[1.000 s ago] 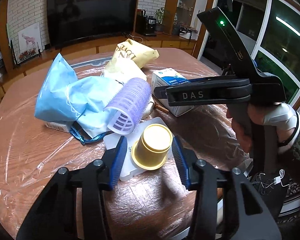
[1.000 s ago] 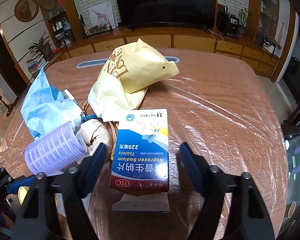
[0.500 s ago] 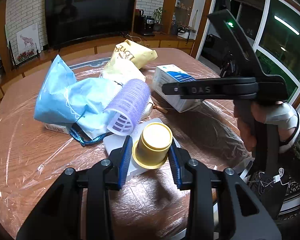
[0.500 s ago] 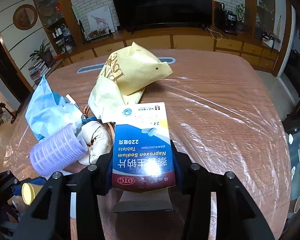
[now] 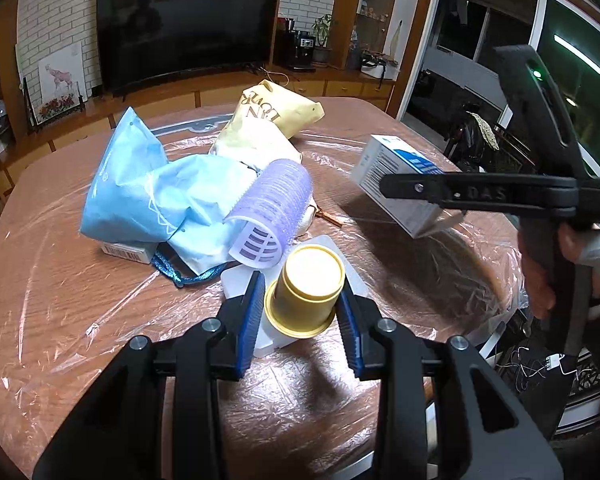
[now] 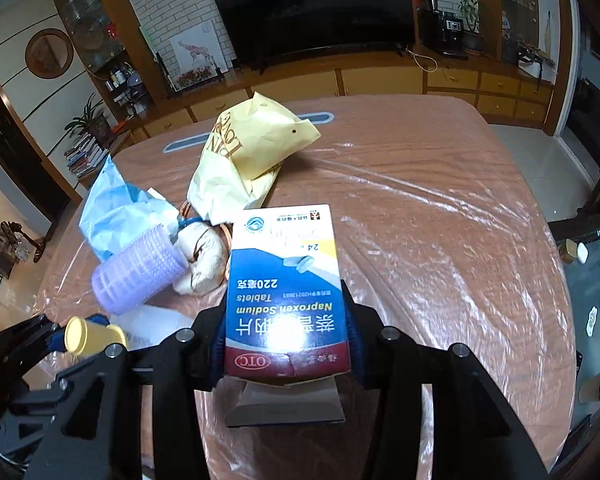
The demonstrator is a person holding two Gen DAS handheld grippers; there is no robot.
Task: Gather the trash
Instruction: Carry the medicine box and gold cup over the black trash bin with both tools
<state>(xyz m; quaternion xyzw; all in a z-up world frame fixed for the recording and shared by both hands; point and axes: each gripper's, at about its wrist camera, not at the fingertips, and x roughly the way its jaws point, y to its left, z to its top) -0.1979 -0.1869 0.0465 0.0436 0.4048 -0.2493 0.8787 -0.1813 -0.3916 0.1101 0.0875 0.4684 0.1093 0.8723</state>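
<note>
Both tongs grip: left [image 5: 302, 312] gold cup [image 5: 306, 292]; right [image 6: 286, 340] tablet box [image 6: 286, 292].

Dim, warm indoor light from overhead. Glare streaks across the plastic table cover [image 6: 440, 216]. Soft shadows beneath objects. Strong fisheye bending, dark vignetted corners. Slight motion blur.

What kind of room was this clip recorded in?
Most likely a home living or dining room: a large dark TV on a brick wall, wooden cabinets beneath it, and a plastic-covered wooden table strewn with household clutter.
</note>
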